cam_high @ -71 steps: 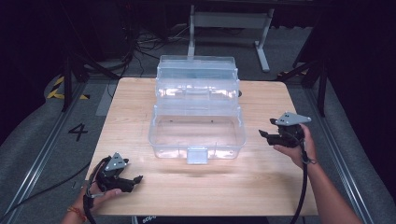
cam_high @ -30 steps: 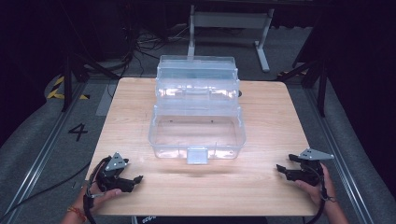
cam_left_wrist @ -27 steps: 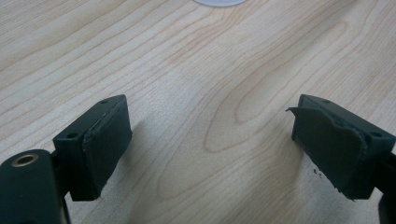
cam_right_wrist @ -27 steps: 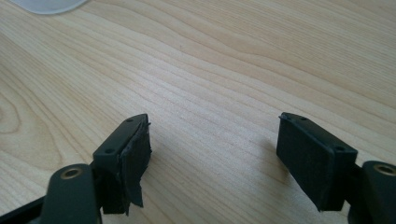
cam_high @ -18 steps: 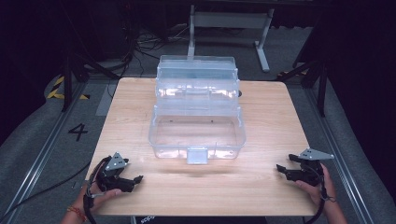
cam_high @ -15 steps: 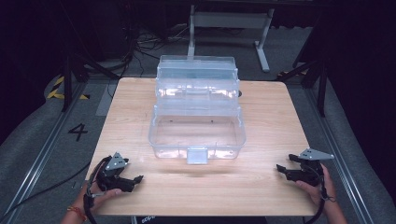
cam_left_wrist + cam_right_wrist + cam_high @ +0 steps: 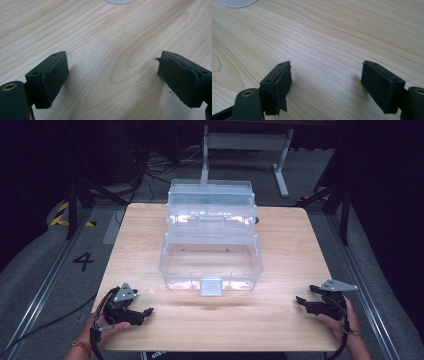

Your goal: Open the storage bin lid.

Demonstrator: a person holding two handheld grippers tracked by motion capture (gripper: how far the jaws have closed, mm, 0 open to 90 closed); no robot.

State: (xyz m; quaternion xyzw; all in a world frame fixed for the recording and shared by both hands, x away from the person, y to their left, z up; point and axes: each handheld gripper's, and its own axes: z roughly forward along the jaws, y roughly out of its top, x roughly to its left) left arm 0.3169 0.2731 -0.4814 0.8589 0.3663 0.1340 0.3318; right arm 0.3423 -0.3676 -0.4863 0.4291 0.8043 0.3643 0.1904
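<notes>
The left gripper (image 7: 110,82) is resting low over the desk (image 7: 105,37) with its fingers (image 7: 53,75) standing wide apart, nothing but bare wood grain between them. The right gripper (image 7: 327,85) is doing the same: its fingers (image 7: 378,83) are spread wide and gripping nothing, and a frayed edge of padding is hanging from the nearer one. In each gripper view a pale curved sliver is showing at the top edge, too little to identify.

In the high view, the left gripper (image 7: 142,312) is lying at the near left corner of the desk (image 7: 290,235), held in the person's left hand (image 7: 107,325), and the right gripper (image 7: 302,301) is sitting at the near right edge in the right hand (image 7: 342,320). Both are pointing inward, and both are well apart from the box (image 7: 211,242).

The box, a clear plastic case with stepped trays folded back behind its base, is standing open in the middle of the desk, its latch (image 7: 210,286) facing the person. The base looks empty.

The parked hands, one at each side with fingers opened, are suggesting a rest pose: either the work on the box is finished or the hands are waiting, evenly placed, to reach in from both sides.
</notes>
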